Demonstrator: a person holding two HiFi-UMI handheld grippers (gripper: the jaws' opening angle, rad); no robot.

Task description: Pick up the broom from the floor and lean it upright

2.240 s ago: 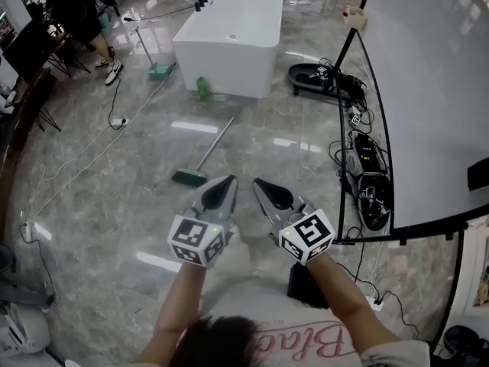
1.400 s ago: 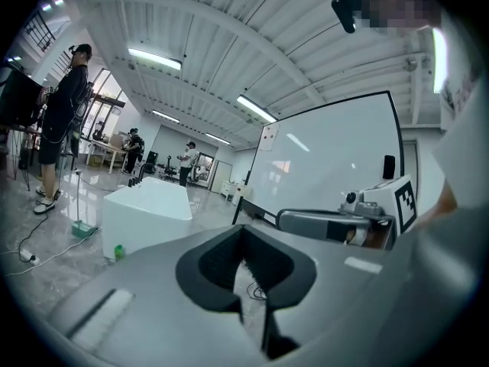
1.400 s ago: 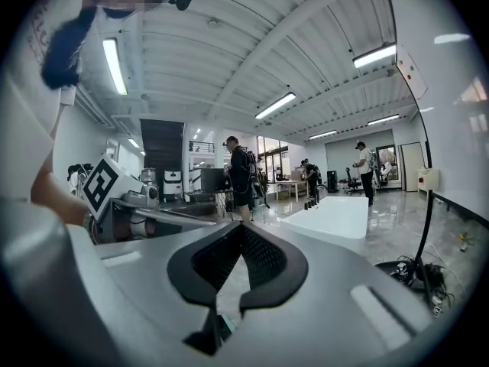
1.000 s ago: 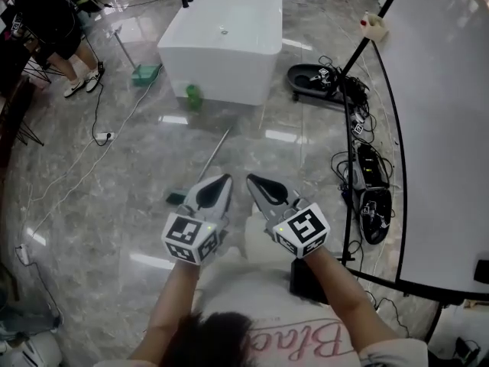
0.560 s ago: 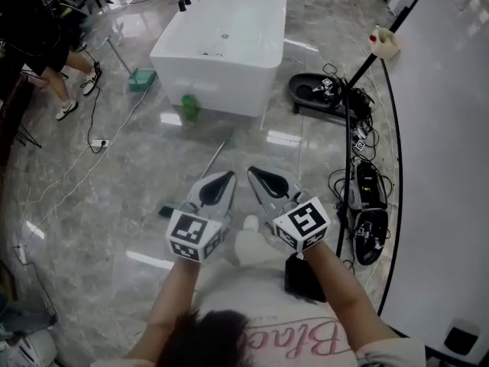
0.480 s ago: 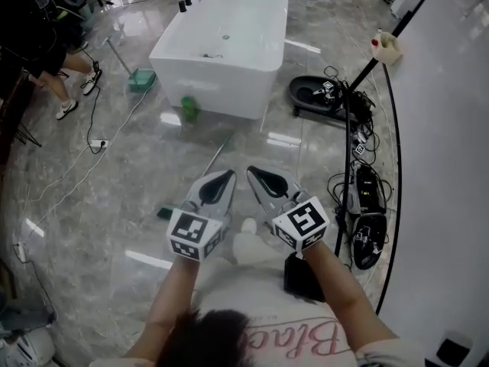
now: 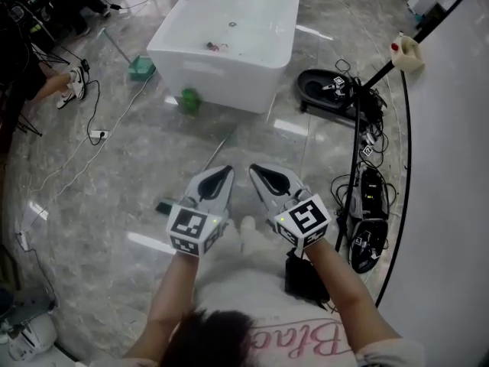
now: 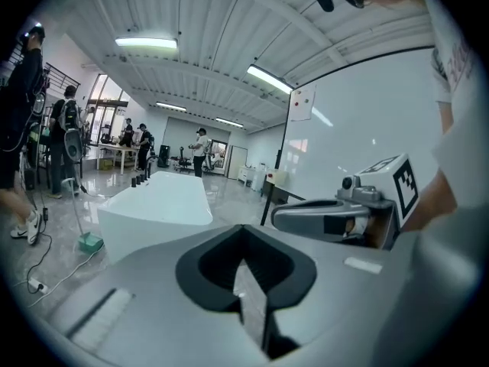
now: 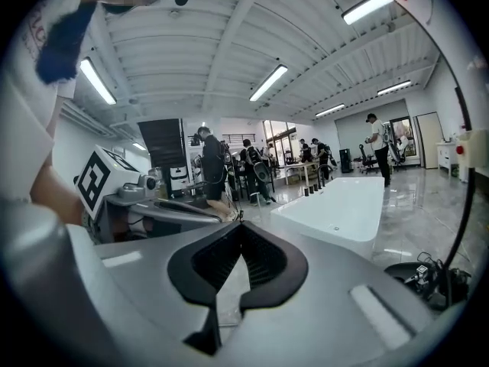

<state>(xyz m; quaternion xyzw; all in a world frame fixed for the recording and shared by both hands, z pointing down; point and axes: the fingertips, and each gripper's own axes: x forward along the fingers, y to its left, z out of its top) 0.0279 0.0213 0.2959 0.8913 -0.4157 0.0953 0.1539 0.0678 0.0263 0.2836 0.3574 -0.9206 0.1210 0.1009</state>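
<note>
Broom (image 7: 220, 151) flat on the floor (image 7: 114, 182), on the near side of the tub (image 7: 229, 37). Long axis diagonal. The thin handle's free end points at the tub's near wall; the green head (image 7: 163, 206) is the end farthest from the tub, down and left in the head view. Only the upper handle and one corner of the head show, since the stretch between is covered by the left claw (image 7: 217, 180). Left claw: tips pressed together, nothing in them, held above the floor on the side of the broom away from the tub. Right claw (image 7: 269, 180): seam closed in its own view, empty, just beside the left one and equally far from the tub. Each claw carries a cube with a black-and-white square pattern (image 7: 189, 226); this is a code, not letters. Readable writing: pink script on the person's shirt (image 7: 306, 341), upside down in the head view. It starts "Bla" and the rest is cut off by the frame edge. A small green object (image 7: 189, 100) stands against the tub's near wall, too small to identify. Black gear and cables (image 7: 367, 197) lie to the tub's right, with their labels too small to read.
</note>
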